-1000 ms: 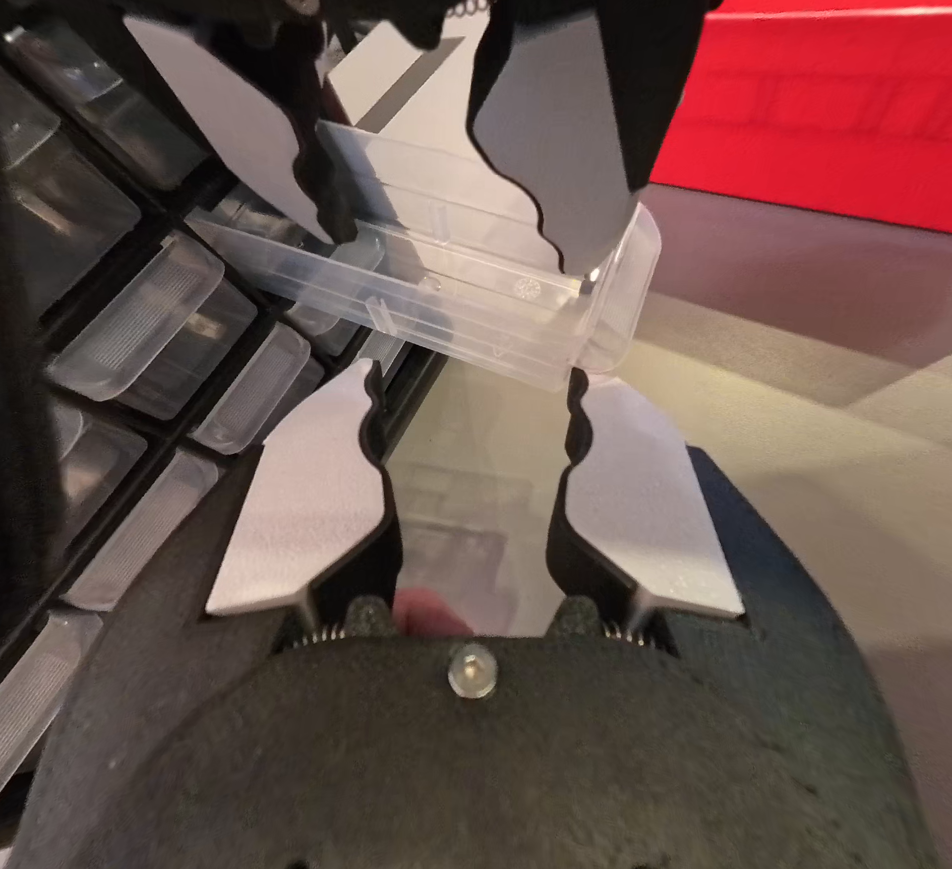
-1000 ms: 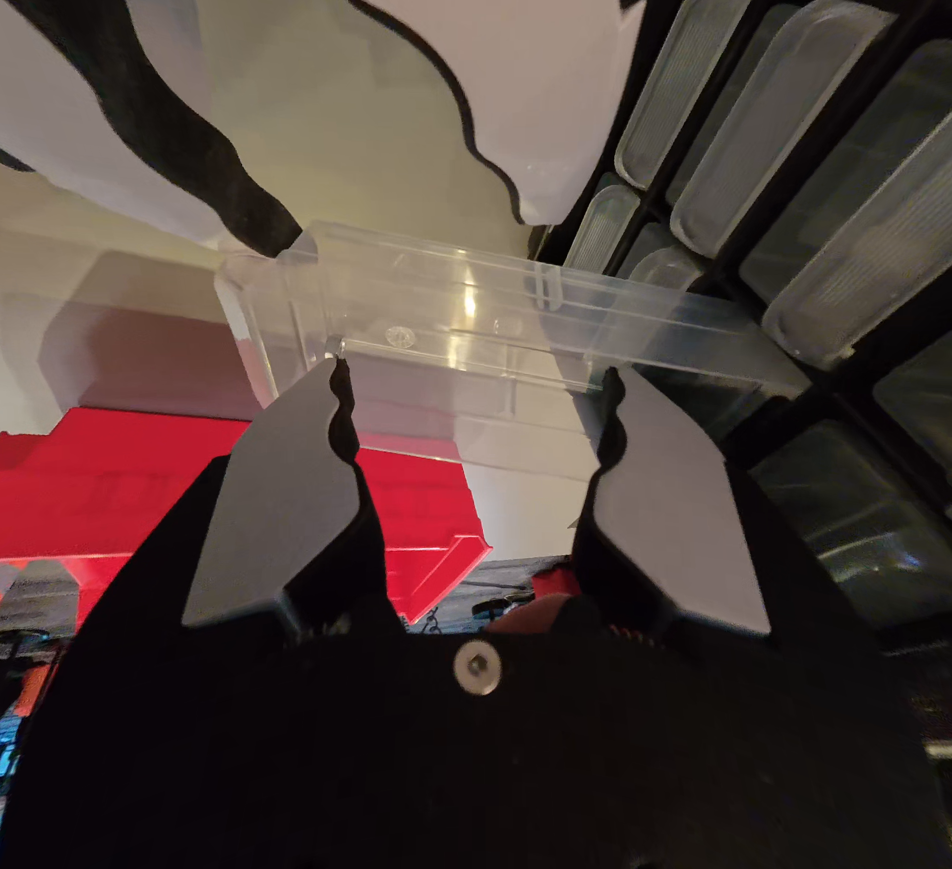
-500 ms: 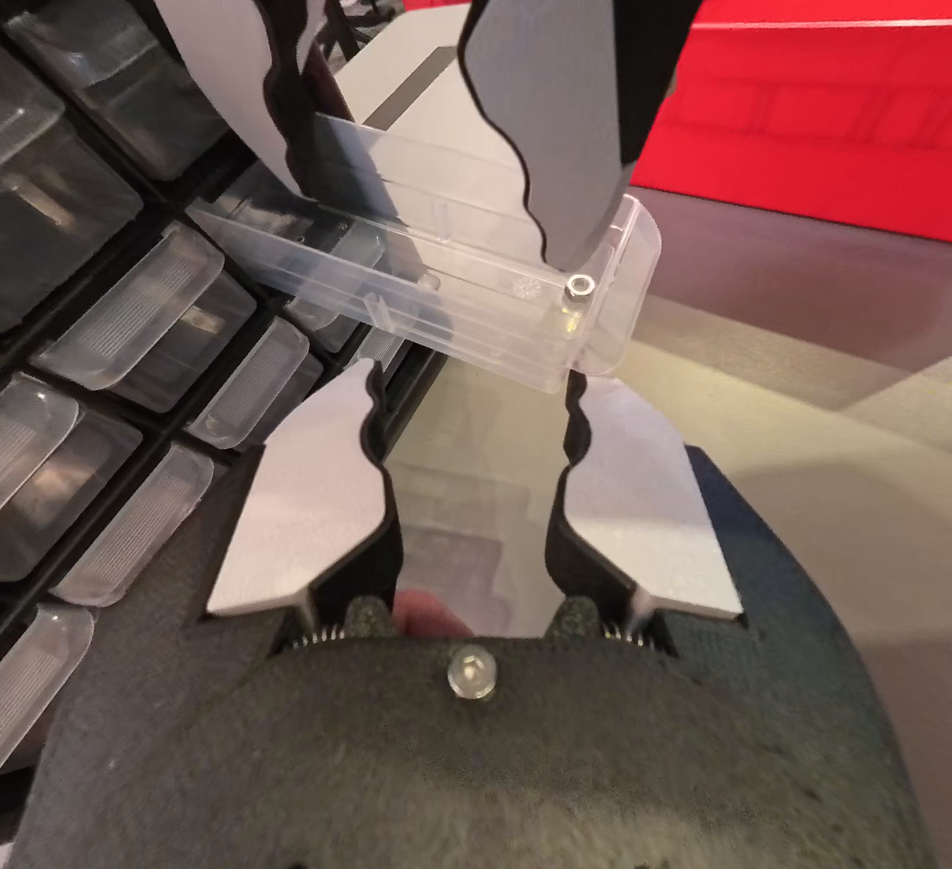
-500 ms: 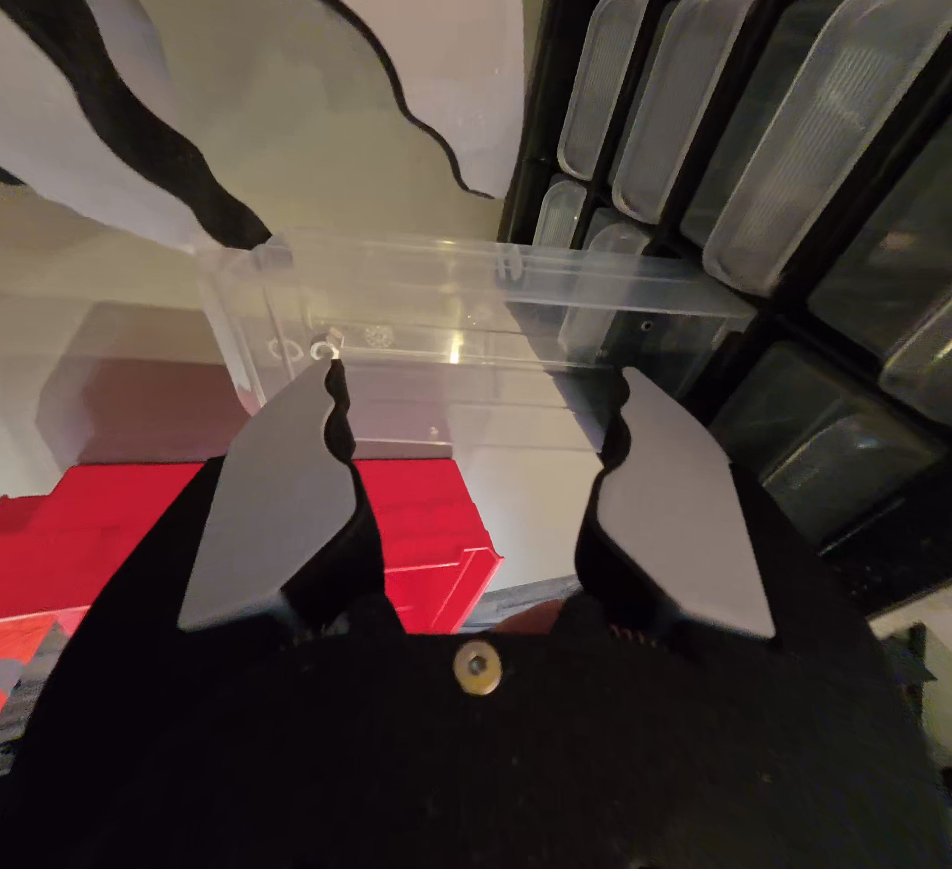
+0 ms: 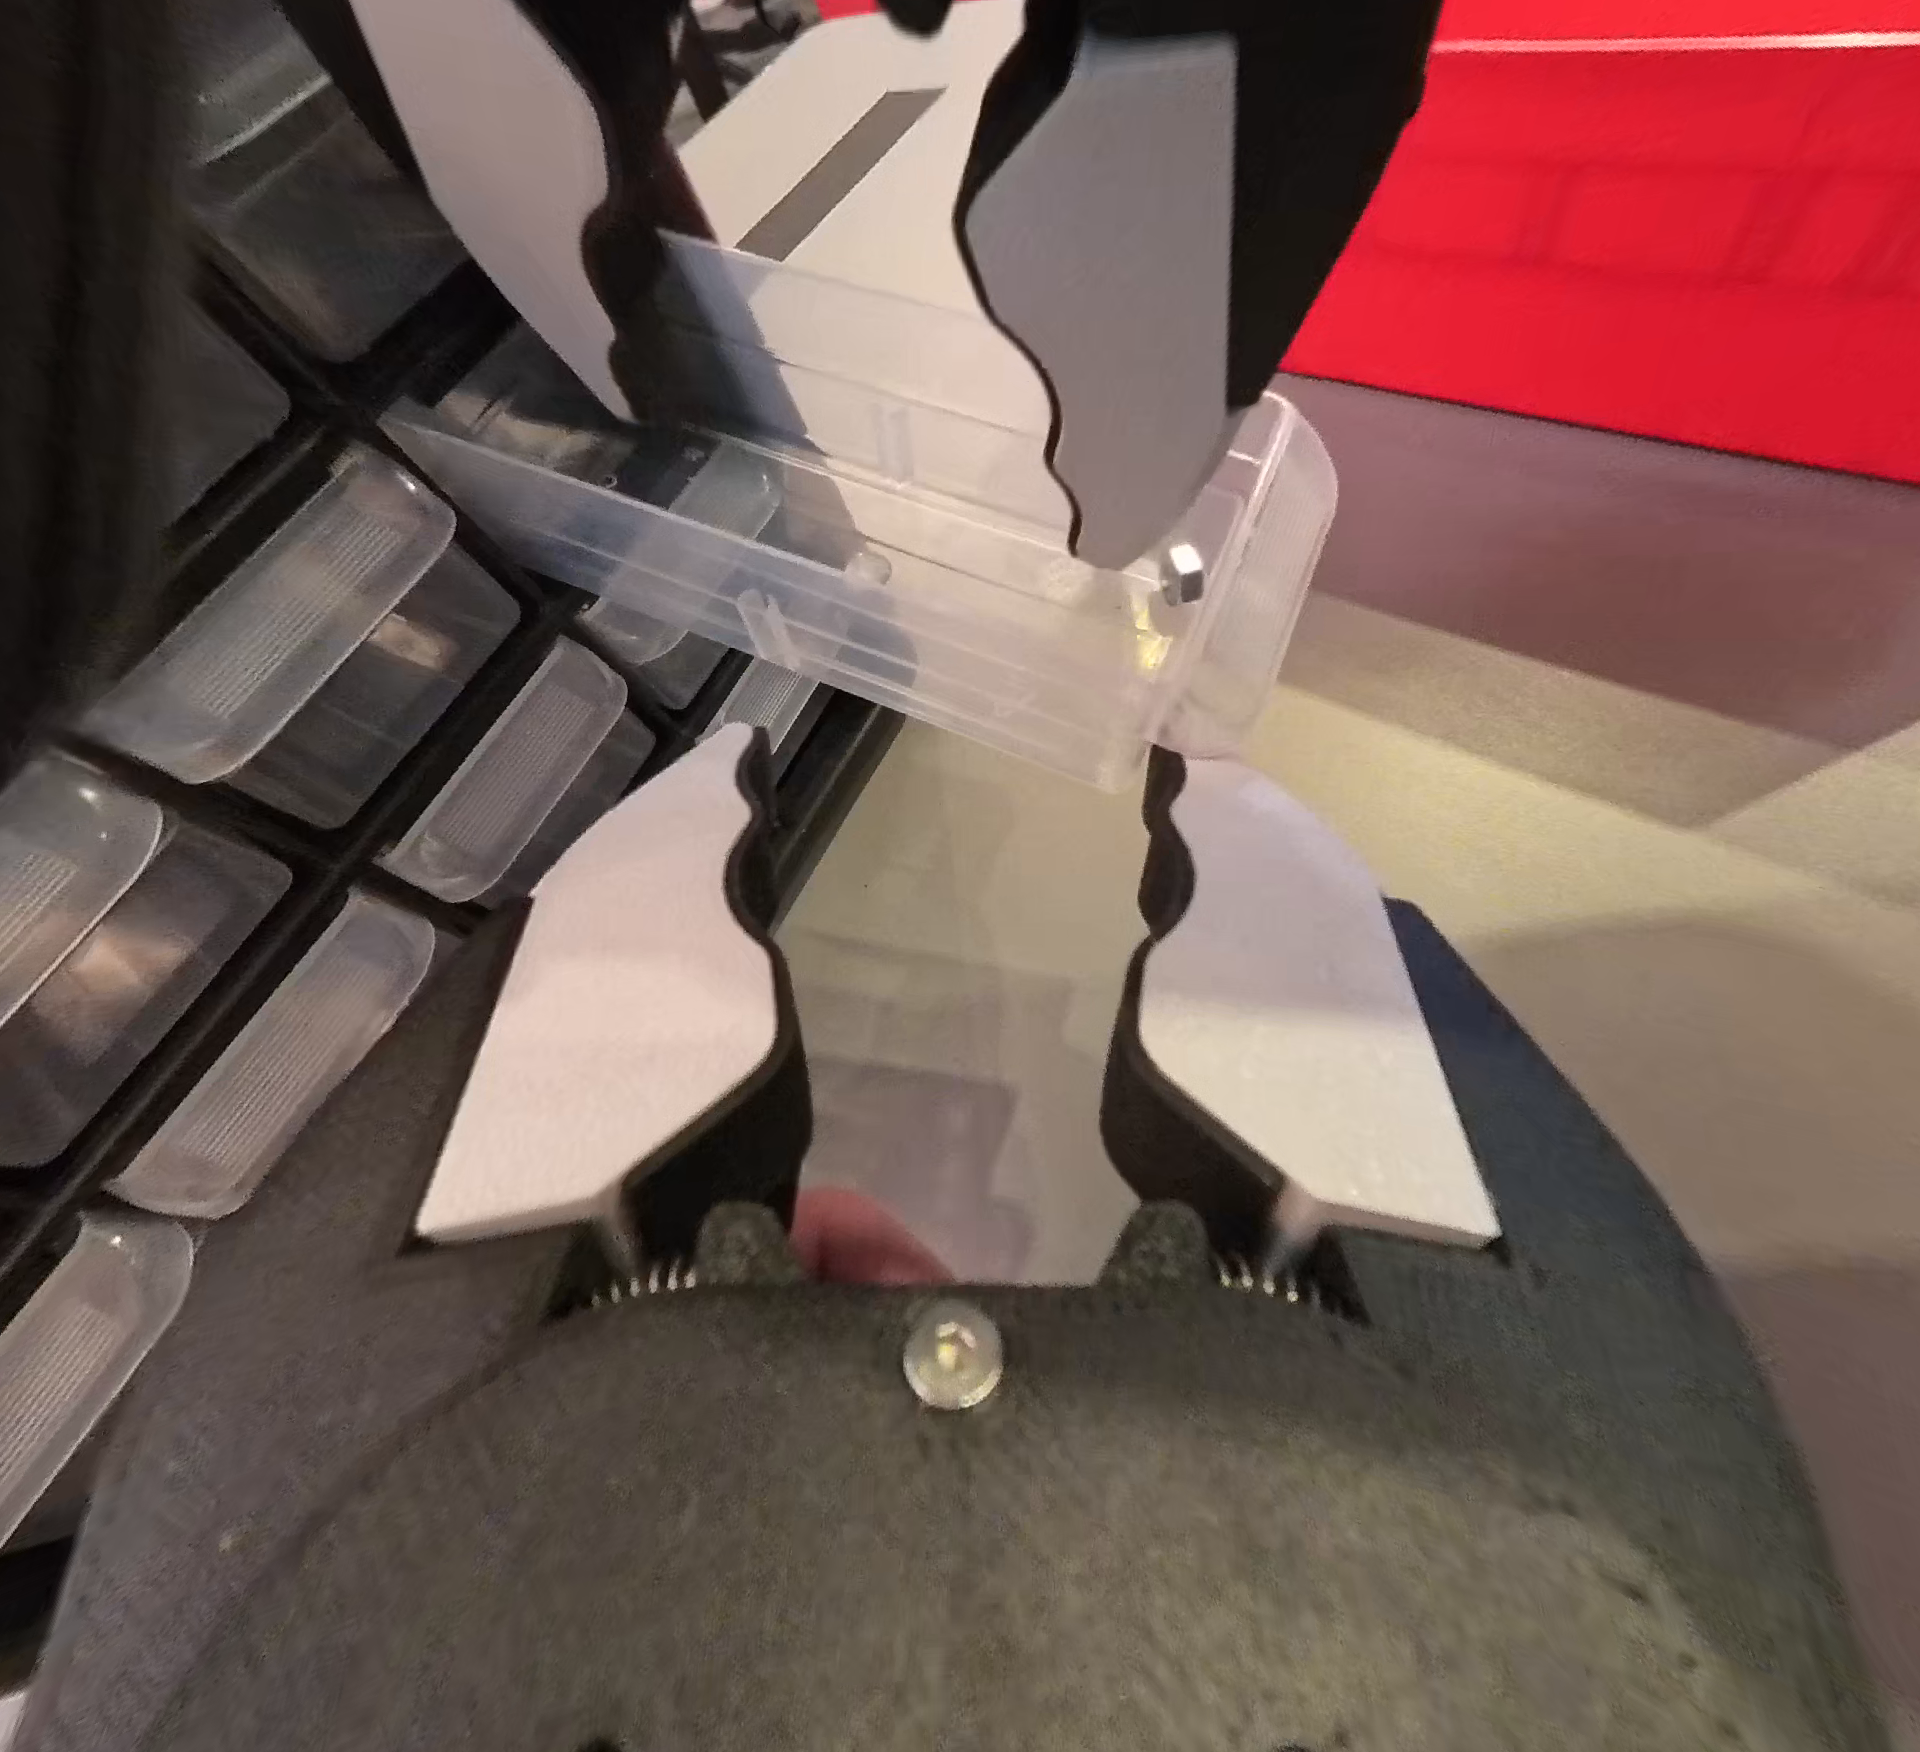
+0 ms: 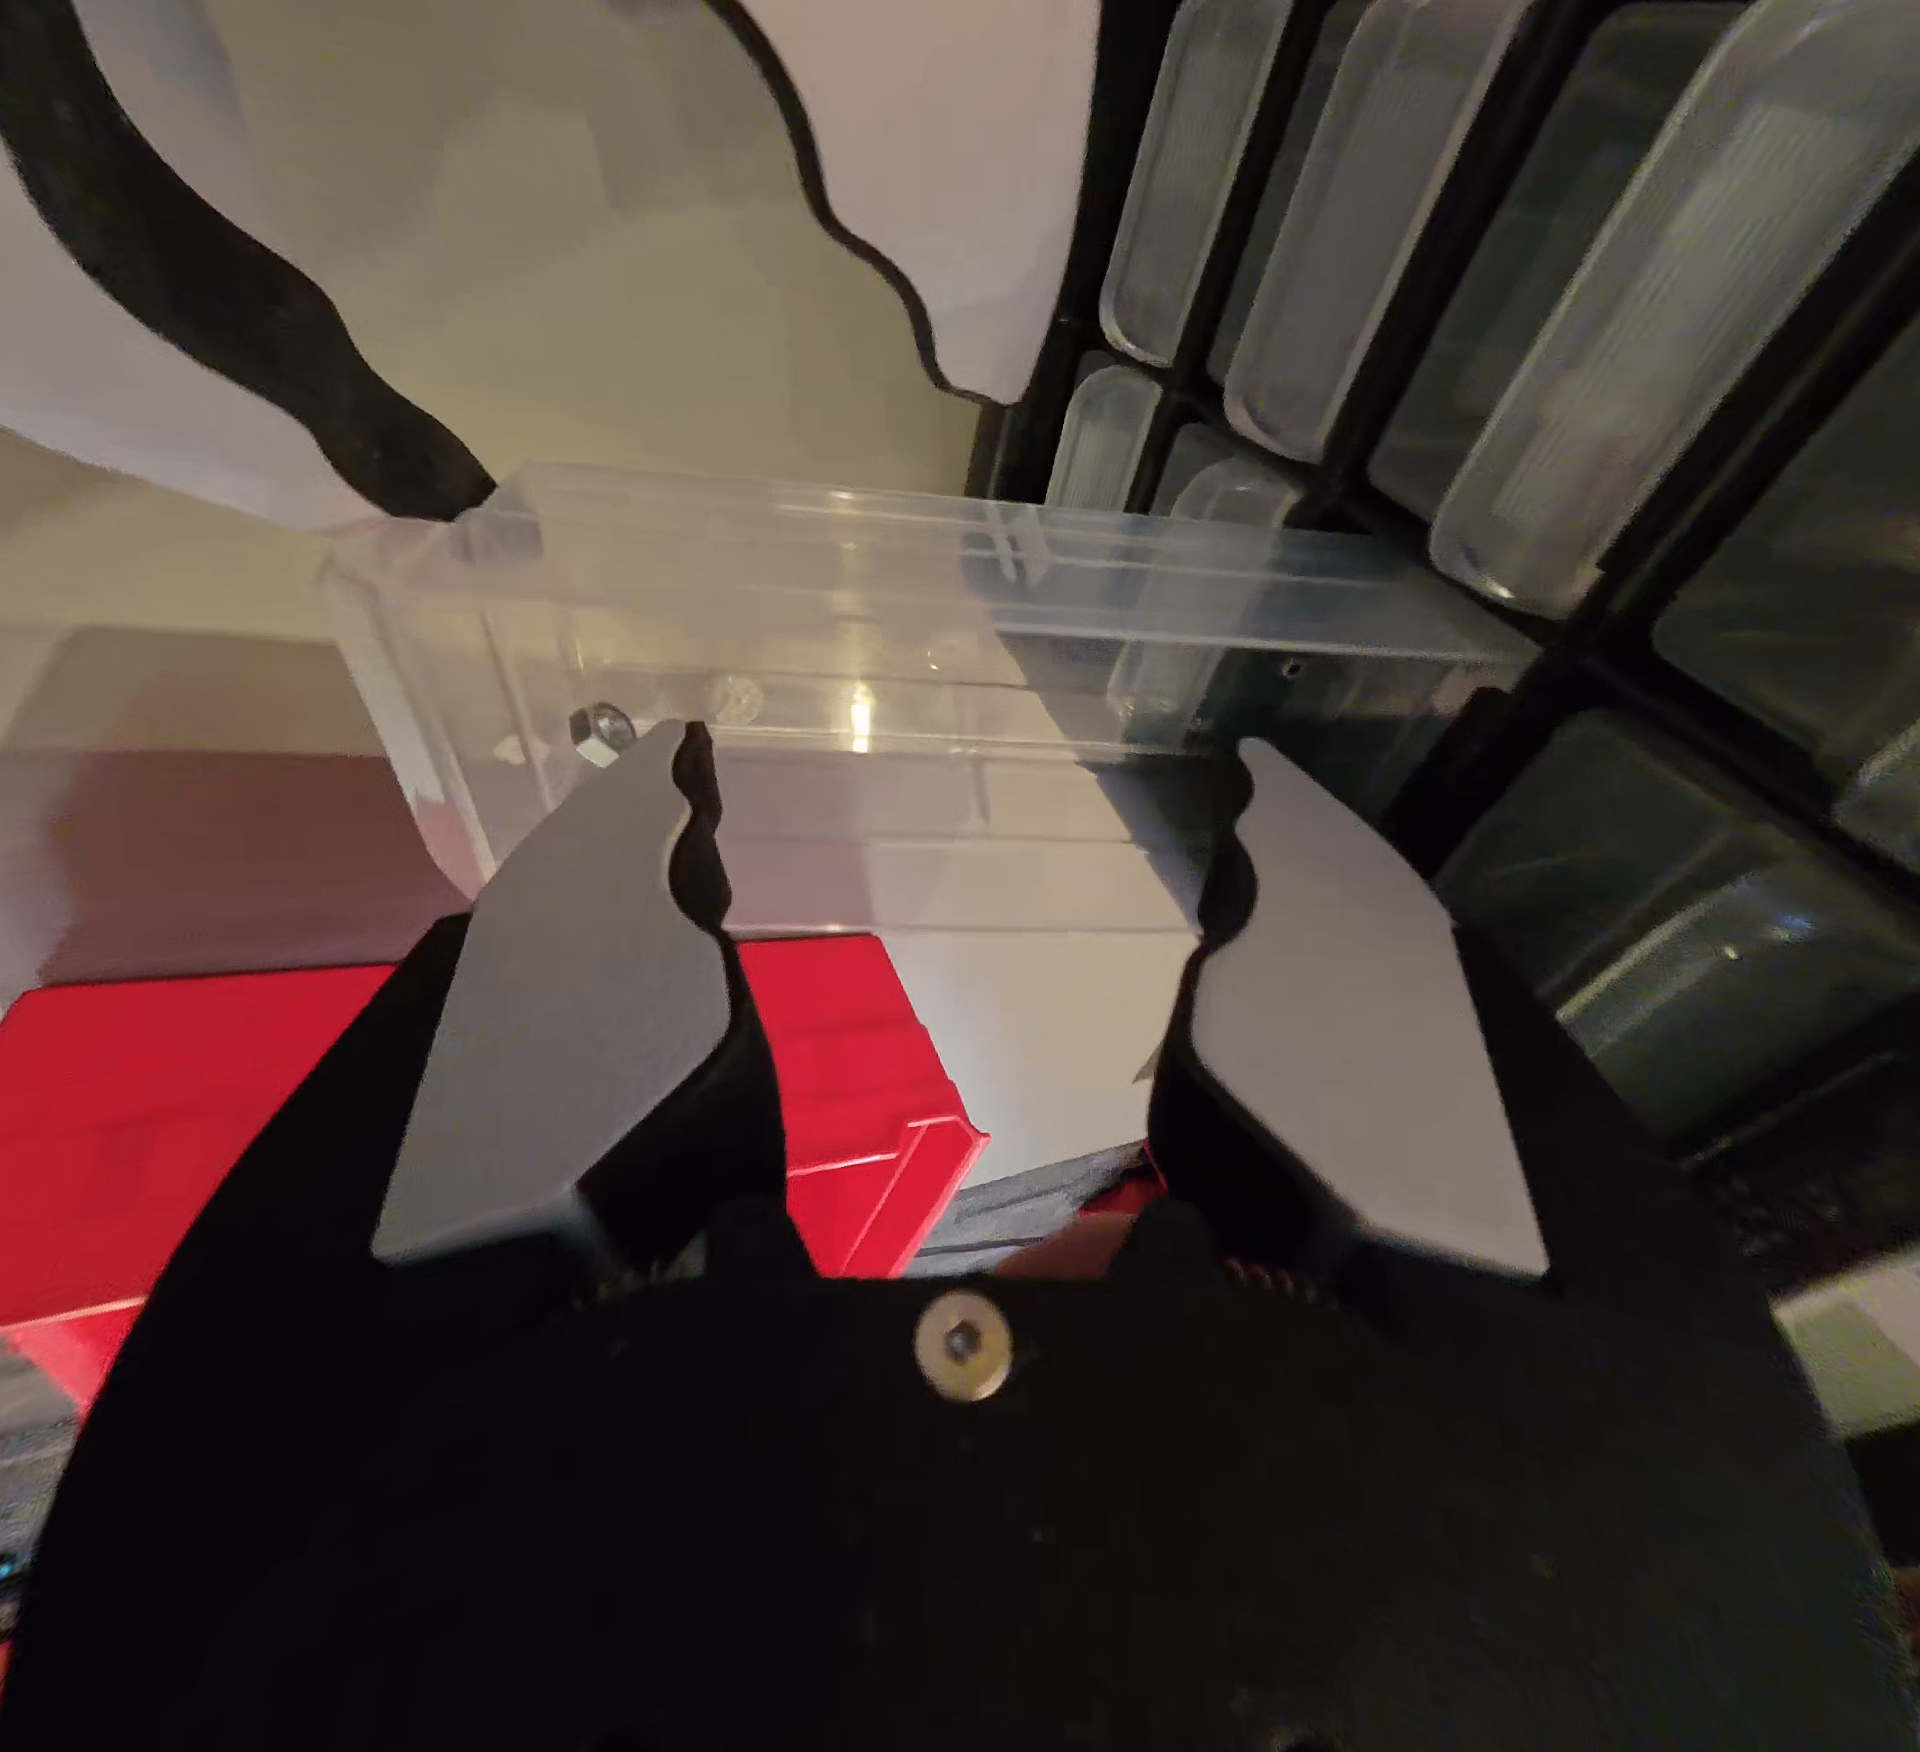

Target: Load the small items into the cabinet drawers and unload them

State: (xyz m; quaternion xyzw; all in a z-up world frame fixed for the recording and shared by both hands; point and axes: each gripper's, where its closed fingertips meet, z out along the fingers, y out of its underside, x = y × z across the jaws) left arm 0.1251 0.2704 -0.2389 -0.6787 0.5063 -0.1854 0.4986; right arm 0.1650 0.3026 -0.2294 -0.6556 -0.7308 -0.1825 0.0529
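A clear plastic drawer (image 5: 935, 622) sticks far out of the black cabinet (image 5: 312, 663). A small metal nut (image 5: 1179, 575) lies inside it at the front end. My left gripper (image 5: 956, 757) is open and empty, with its tips just under the drawer's front half. My right gripper (image 5: 862, 481) comes down from above. It is open and empty, with one fingertip beside the nut. In the right wrist view the drawer (image 6: 935, 642) runs across, the nut (image 6: 601, 734) lies by the tip of my right gripper (image 6: 966, 746), and the left gripper (image 6: 717, 445) shows beyond.
The cabinet (image 6: 1558, 352) holds several shut clear drawers in a black grid. A red bin (image 5: 1610, 196) stands behind on the grey table (image 5: 1558, 871). It also shows low in the right wrist view (image 6: 156, 1131).
The right gripper has shifted a little over the drawer. The nut, hidden by its fingertip a second ago, now lies in plain view at the drawer's front. The left gripper has barely moved.
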